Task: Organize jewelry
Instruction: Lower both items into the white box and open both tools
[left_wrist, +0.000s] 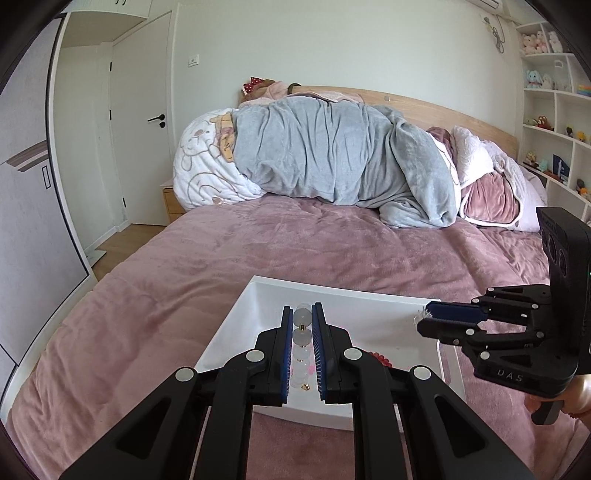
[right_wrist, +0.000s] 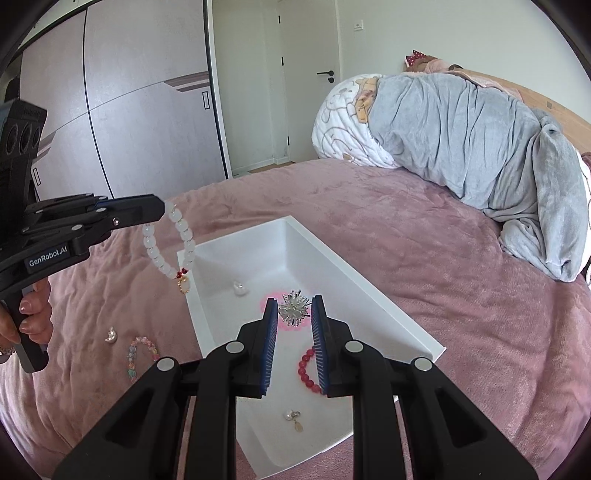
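Note:
A white tray (right_wrist: 369, 280) lies on the pink bedspread. My left gripper (left_wrist: 303, 314) is shut on a white bead bracelet (left_wrist: 302, 334); in the right wrist view the bracelet (right_wrist: 177, 243) hangs from the left gripper (right_wrist: 160, 208) above the tray's left edge. My right gripper (right_wrist: 294, 304) is shut on a spiky silver ornament (right_wrist: 293, 308) over the tray; in the left wrist view the right gripper (left_wrist: 424, 319) reaches in from the right. In the tray lie a red bead bracelet (right_wrist: 306, 367), a pearl earring (right_wrist: 291, 417) and a white pearl piece (right_wrist: 240, 288).
On the bedspread left of the tray lie a pastel bead bracelet (right_wrist: 138, 356) and a small pearl piece (right_wrist: 110, 335). A grey blanket pile (left_wrist: 332, 155) and pillows fill the head of the bed. Wardrobe and door stand at left, shelves (left_wrist: 554, 122) at right.

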